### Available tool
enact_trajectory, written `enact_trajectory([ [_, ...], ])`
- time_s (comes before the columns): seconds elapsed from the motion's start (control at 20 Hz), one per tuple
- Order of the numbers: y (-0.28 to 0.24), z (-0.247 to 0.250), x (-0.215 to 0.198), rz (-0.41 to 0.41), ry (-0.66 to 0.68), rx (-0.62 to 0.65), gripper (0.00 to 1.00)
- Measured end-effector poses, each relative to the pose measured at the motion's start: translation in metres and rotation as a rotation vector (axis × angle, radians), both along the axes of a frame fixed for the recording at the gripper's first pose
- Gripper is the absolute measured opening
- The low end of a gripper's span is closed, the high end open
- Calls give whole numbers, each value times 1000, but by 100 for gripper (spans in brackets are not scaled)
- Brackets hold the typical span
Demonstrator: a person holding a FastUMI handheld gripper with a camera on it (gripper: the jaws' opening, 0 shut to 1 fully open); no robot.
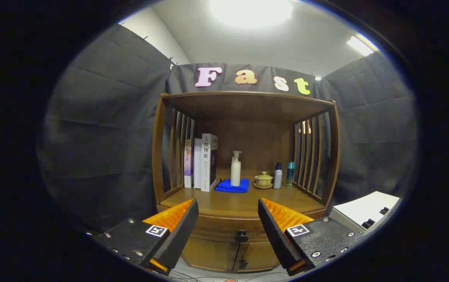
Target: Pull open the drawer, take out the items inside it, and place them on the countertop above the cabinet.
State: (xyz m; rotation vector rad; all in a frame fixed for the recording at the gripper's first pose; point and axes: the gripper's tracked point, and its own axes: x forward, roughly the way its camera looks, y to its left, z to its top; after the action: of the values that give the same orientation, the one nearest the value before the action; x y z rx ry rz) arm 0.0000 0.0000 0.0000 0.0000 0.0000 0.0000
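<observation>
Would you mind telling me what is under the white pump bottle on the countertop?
The white pump bottle stands upright on a folded blue cloth lying on the countertop. The cloth hides the wood beneath it. The gripper is open, well short of the closed drawer's knob.

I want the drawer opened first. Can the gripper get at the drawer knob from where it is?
Probably yes. The gripper is open, and the knob sits ahead between its fingers on the closed drawer, with nothing in front of it.

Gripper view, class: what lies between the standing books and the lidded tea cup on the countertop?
A pump bottle standing on a folded blue cloth, seen in the gripper view beyond the open fingers of the gripper.
</observation>
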Motion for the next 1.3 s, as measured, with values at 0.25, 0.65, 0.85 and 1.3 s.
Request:
enact_trajectory([
  [0.25,14,3,-3,21,16,-9,95],
  [0.65,26,14,-8,65,-52,11,95],
  [0.85,26,12,-8,64,-66,45,95],
  [1.3,-1,-14,18,71,-93,30,95],
])
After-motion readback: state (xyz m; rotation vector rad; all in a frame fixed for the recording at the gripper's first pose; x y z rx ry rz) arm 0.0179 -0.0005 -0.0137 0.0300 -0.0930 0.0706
